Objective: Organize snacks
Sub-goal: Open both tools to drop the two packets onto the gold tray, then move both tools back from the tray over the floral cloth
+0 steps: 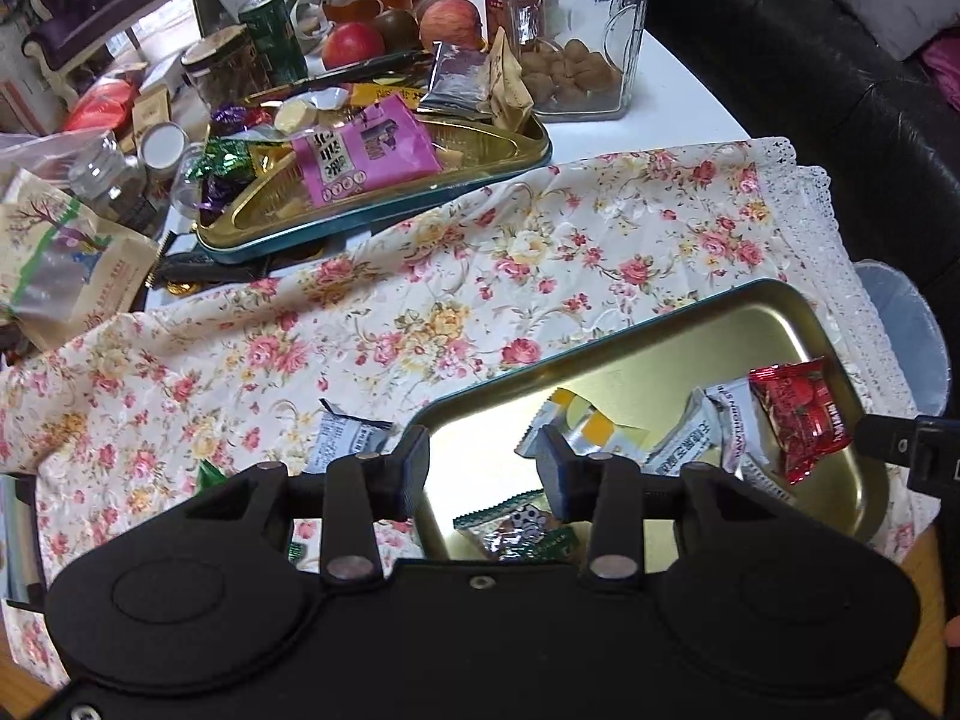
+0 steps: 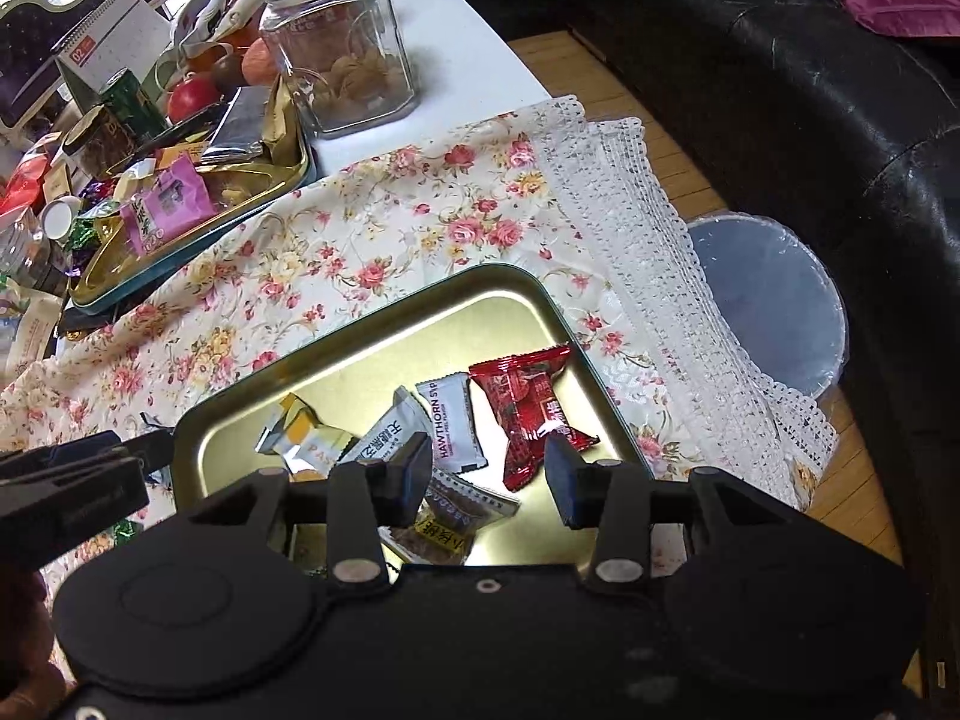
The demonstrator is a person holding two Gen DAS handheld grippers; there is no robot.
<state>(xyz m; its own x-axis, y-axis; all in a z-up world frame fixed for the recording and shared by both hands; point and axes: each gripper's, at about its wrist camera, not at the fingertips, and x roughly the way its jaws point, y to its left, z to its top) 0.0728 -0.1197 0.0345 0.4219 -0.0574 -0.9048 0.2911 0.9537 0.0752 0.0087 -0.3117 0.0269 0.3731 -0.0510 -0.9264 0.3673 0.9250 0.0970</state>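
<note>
Right wrist view looks down on a shallow gold tin tray (image 2: 384,324) with a dark teal rim, lying on a floral cloth (image 2: 372,222) edged in white lace that covers the worktop. Inside the tray lie several wrapped snacks: a glossy red candy packet (image 2: 528,414) with pinched ends near the tray's right side, a white hawthorn bar (image 2: 453,426) just left of it, a grey-white packet (image 2: 384,438) and a yellow-and-silver one (image 2: 300,435) further left, and a brown-filled clear packet (image 2: 444,516) nearest the camera. The right claw (image 2: 489,480) hangs over the tray with its jaws partly apart and nothing between them. From the left wrist view, the left claw (image 1: 483,465) hovers over the tray's left edge, likewise half open and empty. Beyond the tray, a second gold tray (image 1: 384,180) holds a pink packet (image 1: 360,150), with a glass jar (image 1: 570,36) behind it.
</note>
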